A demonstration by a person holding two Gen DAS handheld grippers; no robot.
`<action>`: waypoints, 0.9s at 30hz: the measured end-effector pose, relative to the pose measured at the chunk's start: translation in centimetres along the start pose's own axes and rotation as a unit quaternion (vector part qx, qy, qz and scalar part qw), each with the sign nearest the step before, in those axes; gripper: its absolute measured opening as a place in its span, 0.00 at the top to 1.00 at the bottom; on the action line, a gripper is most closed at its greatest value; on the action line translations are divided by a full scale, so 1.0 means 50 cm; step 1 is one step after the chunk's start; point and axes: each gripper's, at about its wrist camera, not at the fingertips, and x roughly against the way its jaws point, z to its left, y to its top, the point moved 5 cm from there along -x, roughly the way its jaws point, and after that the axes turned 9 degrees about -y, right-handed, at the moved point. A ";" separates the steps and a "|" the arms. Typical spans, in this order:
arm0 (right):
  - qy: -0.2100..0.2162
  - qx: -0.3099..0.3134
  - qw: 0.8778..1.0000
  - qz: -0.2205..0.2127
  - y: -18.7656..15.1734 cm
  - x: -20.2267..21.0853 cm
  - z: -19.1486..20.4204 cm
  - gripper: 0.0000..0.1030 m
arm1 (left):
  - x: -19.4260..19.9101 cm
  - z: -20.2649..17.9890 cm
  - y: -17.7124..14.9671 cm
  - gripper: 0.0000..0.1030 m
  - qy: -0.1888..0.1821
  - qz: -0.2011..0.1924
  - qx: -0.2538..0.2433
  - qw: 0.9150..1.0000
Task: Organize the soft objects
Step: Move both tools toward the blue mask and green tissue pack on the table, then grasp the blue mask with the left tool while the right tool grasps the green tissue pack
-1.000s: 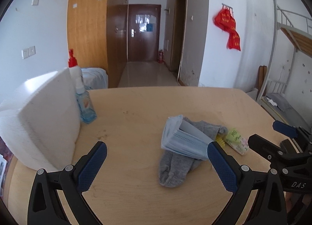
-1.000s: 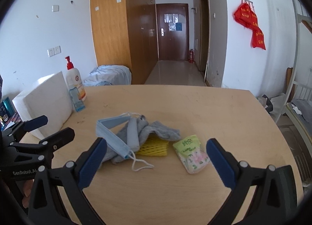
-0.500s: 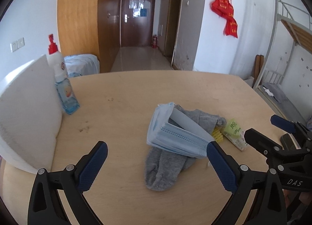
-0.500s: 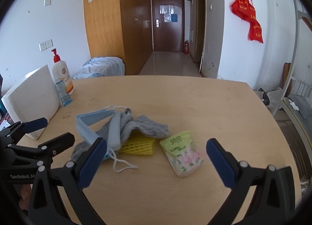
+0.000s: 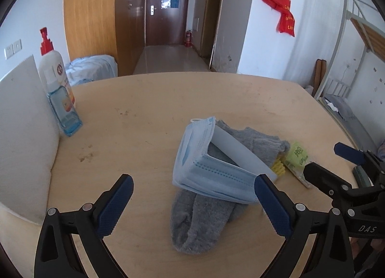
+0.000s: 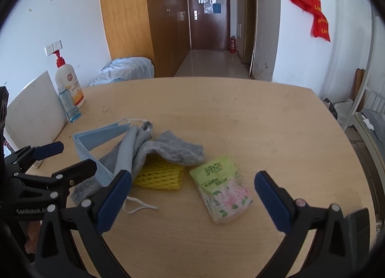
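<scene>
Left wrist view: the face mask (image 5: 211,169) lies folded on the gray sock (image 5: 204,217), middle of the table (image 5: 168,95). Both look light and limp, so pinch a near edge. Left gripper (image 5: 192,205) and right gripper (image 6: 192,201) stand wide apart, empty.

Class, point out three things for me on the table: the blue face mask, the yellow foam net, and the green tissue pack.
blue face mask (image 5: 211,174), left wrist view, on its pleated front panel.
yellow foam net (image 6: 160,177), right wrist view, on the middle of its mesh.
green tissue pack (image 6: 221,189), right wrist view, on the middle of its printed front.
</scene>
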 end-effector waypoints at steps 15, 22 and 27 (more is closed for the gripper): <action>-0.010 0.004 0.999 0.041 -0.013 -0.055 -0.021 0.07 | -0.037 0.020 0.012 0.08 -0.019 0.010 0.011 1.000; -0.003 -0.002 0.999 0.043 -0.014 -0.058 -0.030 0.08 | -0.050 0.014 0.014 0.10 -0.052 0.018 0.016 0.998; -0.012 -0.004 0.999 0.052 -0.015 -0.071 -0.033 0.08 | -0.039 0.005 0.022 0.12 -0.067 0.000 0.008 0.998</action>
